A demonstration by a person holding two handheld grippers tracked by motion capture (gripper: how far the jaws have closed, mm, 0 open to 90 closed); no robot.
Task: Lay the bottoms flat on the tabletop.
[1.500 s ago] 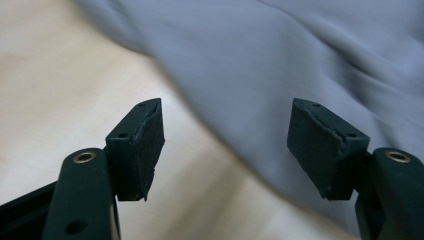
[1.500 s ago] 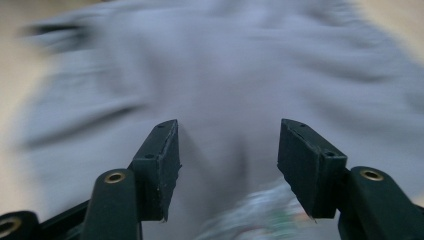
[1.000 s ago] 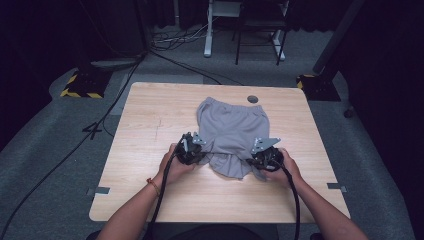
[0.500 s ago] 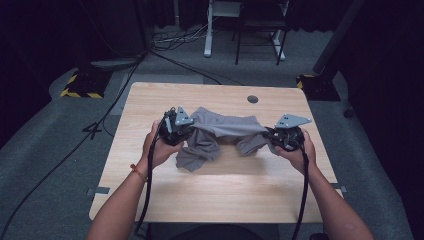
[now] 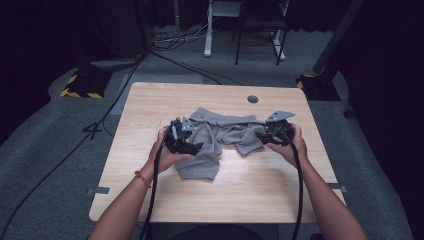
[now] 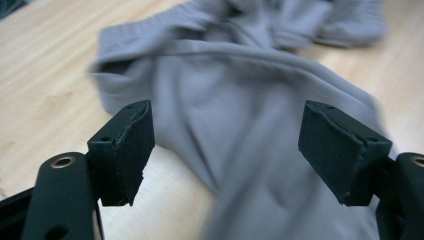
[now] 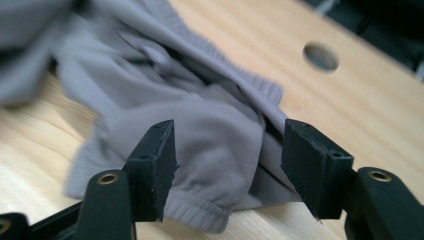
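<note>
1. Grey shorts [image 5: 220,137] lie crumpled mid-desk [image 5: 150,110].
2. Left gripper [image 5: 192,146], at the shorts' 9 o'clock: fingers [image 6: 132,150] just opened, released.
3. Right gripper [image 5: 262,136], at 3 o'clock: fingers [image 7: 155,165] just opened, straddling a hem without pressing.

Left hand-held gripper [image 5: 192,146] and right hand-held gripper [image 5: 264,136] — jaws just opened wide, pads pressing nothing.

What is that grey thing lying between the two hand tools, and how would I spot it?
Look at the wooden table in the middle of the dark room. Near its centre lies a crumpled grey garment with ribbed edges, the one soft thing there, stretched between the left gripper and the right gripper.
</note>
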